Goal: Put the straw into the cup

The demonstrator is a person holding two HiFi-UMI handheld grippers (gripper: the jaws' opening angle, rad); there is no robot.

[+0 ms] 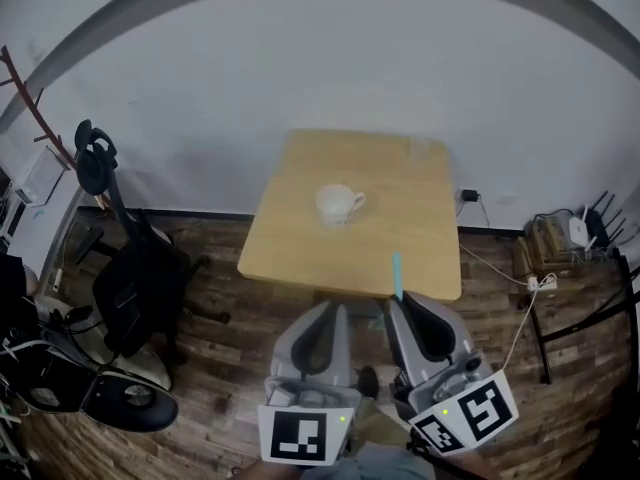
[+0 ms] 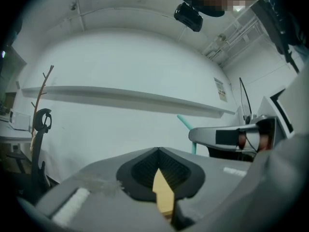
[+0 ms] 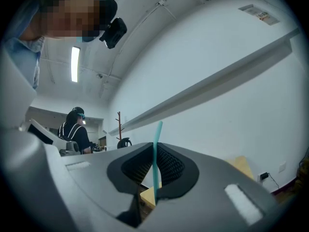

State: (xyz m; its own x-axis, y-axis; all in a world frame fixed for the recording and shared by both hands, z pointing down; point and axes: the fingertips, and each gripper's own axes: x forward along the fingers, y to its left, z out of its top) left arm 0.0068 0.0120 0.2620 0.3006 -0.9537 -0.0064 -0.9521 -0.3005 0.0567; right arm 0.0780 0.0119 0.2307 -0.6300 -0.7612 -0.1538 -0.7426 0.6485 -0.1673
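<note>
A white cup with a handle stands near the middle of a small wooden table. My right gripper hangs at the table's near edge, shut on a teal straw that sticks up from between its jaws; the right gripper view shows the same straw upright in the closed jaws of the right gripper. My left gripper hovers beside it to the left, shut with nothing in it. In the left gripper view the left gripper is closed, and the straw shows at the right.
A black office chair and a wheeled base stand left of the table on the wooden floor. Cables, a power strip and a router lie at the right. A white wall runs behind the table.
</note>
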